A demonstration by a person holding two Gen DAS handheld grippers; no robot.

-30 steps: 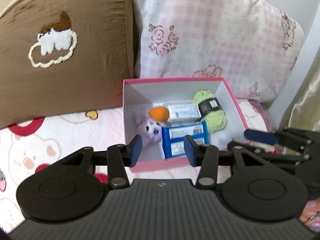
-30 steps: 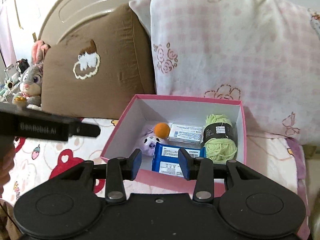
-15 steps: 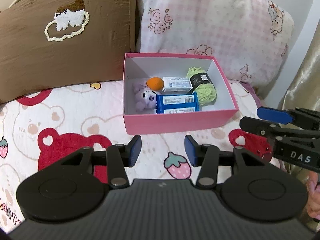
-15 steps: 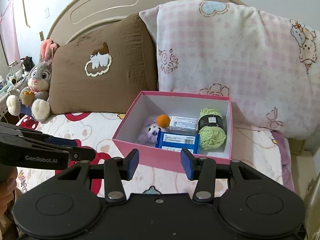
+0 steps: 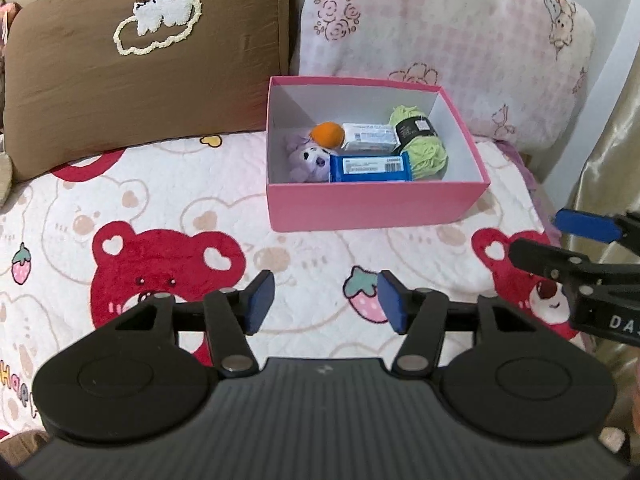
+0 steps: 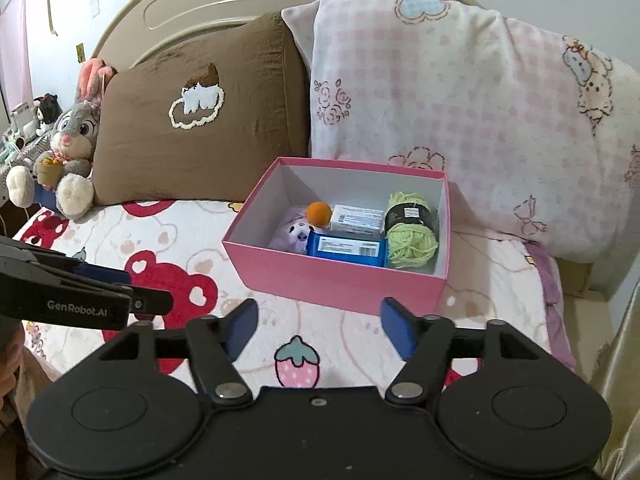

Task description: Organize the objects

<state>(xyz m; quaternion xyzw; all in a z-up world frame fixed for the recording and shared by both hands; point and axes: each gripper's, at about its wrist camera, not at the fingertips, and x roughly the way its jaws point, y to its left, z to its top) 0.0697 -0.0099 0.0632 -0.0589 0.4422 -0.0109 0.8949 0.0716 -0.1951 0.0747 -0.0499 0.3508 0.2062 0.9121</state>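
A pink box [image 5: 372, 204] [image 6: 332, 276] stands on the bed in front of the pillows. Inside lie a purple plush toy [image 5: 306, 160] [image 6: 294, 234], an orange ball [image 5: 328, 134] [image 6: 319, 213], a white packet [image 5: 368, 136] [image 6: 356, 218], a blue packet [image 5: 370, 166] [image 6: 346, 248] and a green yarn skein [image 5: 420, 144] [image 6: 412, 232]. My left gripper [image 5: 326, 306] is open and empty, held back from the box above the blanket. My right gripper [image 6: 320, 326] is open and empty, also short of the box. Each gripper shows at the edge of the other's view.
A brown pillow [image 5: 132, 60] [image 6: 200, 120] and a pink checked pillow [image 5: 440, 40] [image 6: 460, 120] lean behind the box. A grey rabbit plush [image 6: 68, 148] sits at the far left by the headboard. A bear-print blanket [image 5: 160, 256] covers the bed. A gold curtain [image 5: 608, 140] hangs at right.
Both grippers have pulled back and up from the box, which now lies farther away. The right gripper's jaws have opened wider. The box contents have not moved.
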